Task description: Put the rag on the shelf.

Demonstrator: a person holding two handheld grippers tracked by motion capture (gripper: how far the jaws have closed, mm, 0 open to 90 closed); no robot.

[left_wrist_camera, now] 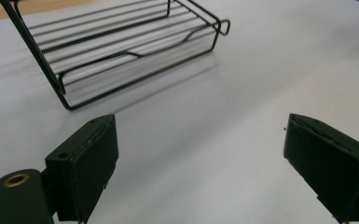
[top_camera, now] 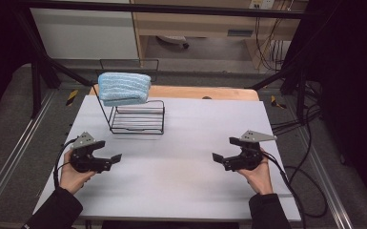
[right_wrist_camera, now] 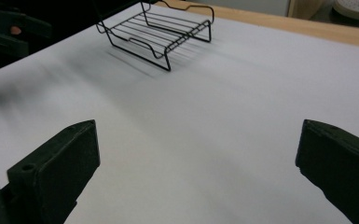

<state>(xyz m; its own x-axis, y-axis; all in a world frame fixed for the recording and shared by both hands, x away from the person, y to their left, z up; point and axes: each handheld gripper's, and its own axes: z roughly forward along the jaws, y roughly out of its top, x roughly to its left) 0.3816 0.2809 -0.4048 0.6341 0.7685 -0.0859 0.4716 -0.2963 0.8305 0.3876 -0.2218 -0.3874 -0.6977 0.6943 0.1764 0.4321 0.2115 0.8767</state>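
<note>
Meanwhile, a folded blue towel [top_camera: 124, 88] was seen draped over the top of a black wire rack [top_camera: 138, 119], which stood at the far left of a white table [top_camera: 186, 181]. Both tools were held well short of the rack, the left gripper [top_camera: 108, 151] to its near left and the right gripper [top_camera: 223, 150] to its near right, each with jaws spread wide and nothing between them. The towel was judged soft, light and limp; a pinch at the overhanging folded edge was thought best.
</note>
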